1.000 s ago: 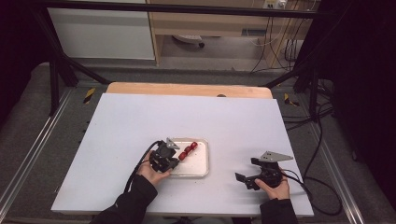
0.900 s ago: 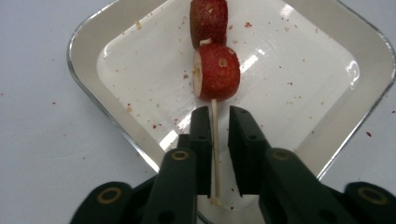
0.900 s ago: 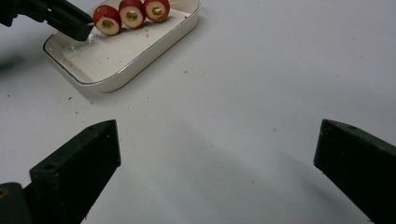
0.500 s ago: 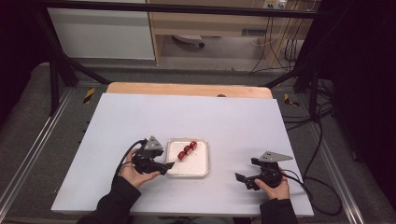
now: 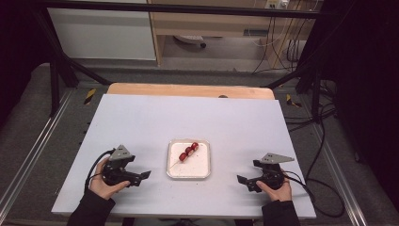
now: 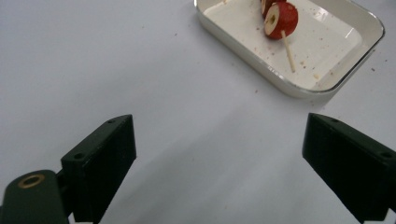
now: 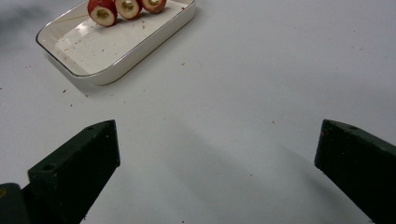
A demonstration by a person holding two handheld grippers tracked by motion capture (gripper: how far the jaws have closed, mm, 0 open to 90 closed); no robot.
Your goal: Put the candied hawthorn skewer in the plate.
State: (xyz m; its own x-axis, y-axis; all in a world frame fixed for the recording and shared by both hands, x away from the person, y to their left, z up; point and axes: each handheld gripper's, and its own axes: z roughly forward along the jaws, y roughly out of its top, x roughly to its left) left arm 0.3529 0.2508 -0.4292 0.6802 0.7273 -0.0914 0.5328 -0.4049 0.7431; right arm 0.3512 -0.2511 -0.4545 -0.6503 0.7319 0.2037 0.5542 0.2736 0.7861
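Observation:
A wooden skewer with three red fruit pieces [image 5: 188,151] lies in a white rectangular tray [image 5: 203,168] at the table's middle front. The left gripper view shows the skewer [image 6: 280,21] in the tray [image 6: 299,86] ahead; the right gripper view shows the skewer [image 7: 126,8] in the tray [image 7: 116,70] at upper left. My left gripper [image 5: 143,176] rests left of the tray, apart from it; its jaws have just been opening and stand wide with nothing between them. My right gripper [image 5: 244,181] sits right of the tray, open and empty, pointing toward it.
A white board [image 5: 188,117] covers the table, with a wooden strip [image 5: 188,89] at its far edge. Crumbs are scattered around the tray. Black frame bars, cables and a cabinet stand beyond the table. Cables trail from both grippers.
My left gripper has drawn back leftward from the tray, leaving the skewer lying in it, and its jaws have opened. The right gripper has stayed put.

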